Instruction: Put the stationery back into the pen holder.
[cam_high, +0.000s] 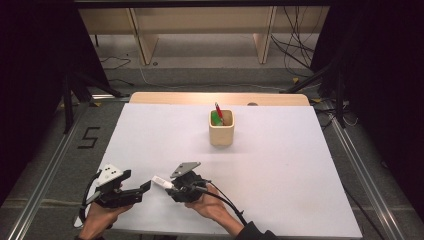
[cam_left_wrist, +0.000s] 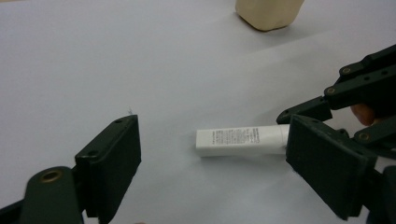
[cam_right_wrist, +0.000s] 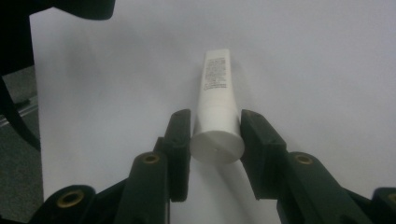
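Note:
A white tube (cam_high: 161, 181) with small print lies level, just above or on the white sheet; I cannot tell which. My right gripper (cam_high: 172, 186) is shut on its capped end, and in the right gripper view both pads press the tube (cam_right_wrist: 217, 102) at the cap, inside the right gripper (cam_right_wrist: 215, 135). The tube's flat end points at my left gripper (cam_high: 144, 188), which stands open close by. In the left gripper view the tube (cam_left_wrist: 238, 140) lies crosswise ahead of the wide-open left gripper (cam_left_wrist: 217, 135), apart from both pads.
A beige cup (cam_high: 221, 128) stands at the middle back of the white sheet (cam_high: 280, 165), holding a red pen (cam_high: 219, 112) and something green (cam_high: 216, 119). The cup's base (cam_left_wrist: 268, 14) shows far ahead in the left gripper view. The table's front edge lies just under both hands.

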